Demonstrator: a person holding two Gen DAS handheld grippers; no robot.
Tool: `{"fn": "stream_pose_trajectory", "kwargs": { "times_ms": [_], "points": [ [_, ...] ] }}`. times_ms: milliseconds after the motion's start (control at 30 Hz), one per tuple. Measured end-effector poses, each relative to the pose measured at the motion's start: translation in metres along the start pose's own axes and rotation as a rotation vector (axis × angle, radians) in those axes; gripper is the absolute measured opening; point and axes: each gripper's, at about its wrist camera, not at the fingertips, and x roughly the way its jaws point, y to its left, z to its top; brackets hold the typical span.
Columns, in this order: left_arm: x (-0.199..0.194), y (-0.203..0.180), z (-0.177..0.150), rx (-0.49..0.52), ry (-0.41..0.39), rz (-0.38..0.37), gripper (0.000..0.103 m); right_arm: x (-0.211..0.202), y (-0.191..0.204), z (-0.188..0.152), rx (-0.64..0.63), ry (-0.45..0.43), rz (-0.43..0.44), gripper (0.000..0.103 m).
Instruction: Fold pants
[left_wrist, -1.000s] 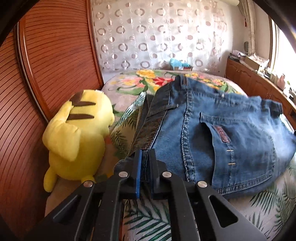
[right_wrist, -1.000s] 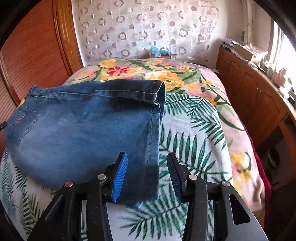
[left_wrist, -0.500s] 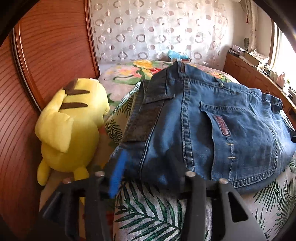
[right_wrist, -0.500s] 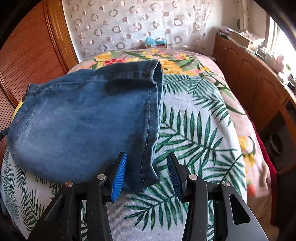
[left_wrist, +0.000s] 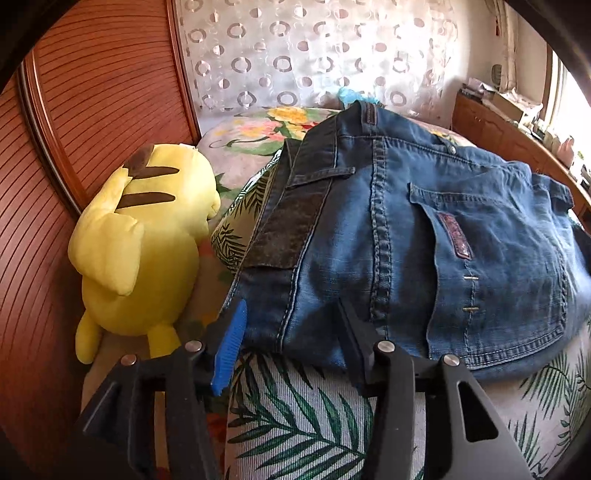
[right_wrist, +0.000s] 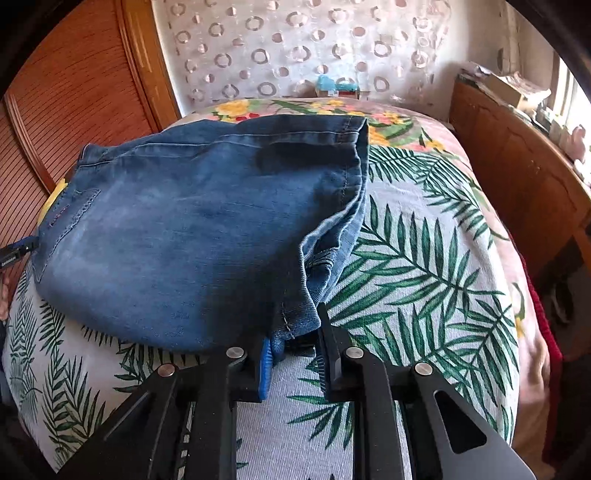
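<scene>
one fold at least already in: blue denim pants (left_wrist: 424, 236) lying doubled on the leaf-and-flower print bedspread (left_wrist: 314, 417), waistband end with the back pocket toward the left, hem ends stacked toward the right, seen in the right wrist view as blue denim (right_wrist: 192, 236). near edge close to the front of the bed, just beside a yellow plush toy (left_wrist: 144, 243) against the slatted wooden headboard (left_wrist: 92, 110).

left gripper (left_wrist: 291, 343) about half open after just spreading, near corner of the waist end lying between the jaws, pads not pressing, so nothing gripped there. right gripper (right_wrist: 293, 349) just narrowing on the near hem corner, bunched denim between the blue pad and the black one; looks pinched, though the contact on the black side is partly hidden.

still a long, wide rectangle, so likely one more fold left, perhaps two, then smoothing. probably the start of that next fold: right corner taken, left corner not yet.
</scene>
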Motion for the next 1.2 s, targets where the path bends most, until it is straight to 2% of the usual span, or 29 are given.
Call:
{"fn": "stream_pose_trajectory", "kwargs": {
  "times_ms": [133, 267, 333, 367, 400, 433, 500, 867, 1200],
  "points": [
    [0.004, 0.005, 0.003, -0.025, -0.001, -0.008, 0.053, -0.002, 0.003, -0.003, -0.006, -0.028, 0.002, 0.017],
    [0.007, 0.011, 0.004, -0.034, 0.0, -0.039, 0.052, -0.009, 0.002, -0.004, 0.0, -0.062, 0.004, 0.016],
    [0.006, 0.013, 0.005, -0.04, 0.001, -0.043, 0.04, -0.012, 0.002, -0.004, -0.002, -0.075, 0.004, 0.016],
    [0.005, 0.013, 0.005, -0.035, 0.0, -0.036, 0.025, -0.014, 0.003, -0.004, -0.004, -0.084, 0.003, 0.016],
    [0.005, 0.013, 0.006, -0.037, 0.008, -0.058, 0.015, -0.017, 0.003, -0.004, -0.01, -0.092, 0.003, 0.015],
    [0.003, 0.013, 0.006, -0.043, 0.013, -0.074, 0.013, -0.02, 0.004, -0.003, -0.014, -0.102, -0.001, 0.015],
    [-0.001, 0.007, 0.005, -0.02, 0.006, -0.058, 0.006, -0.026, 0.006, -0.002, -0.025, -0.128, -0.015, 0.014],
    [-0.052, 0.002, -0.004, 0.012, -0.074, -0.046, 0.004, -0.077, 0.013, -0.006, -0.073, -0.247, -0.066, 0.013],
    [-0.094, -0.008, -0.016, 0.029, -0.142, -0.074, 0.004, -0.113, 0.011, -0.036, -0.059, -0.298, -0.104, 0.013]
  ]
}}
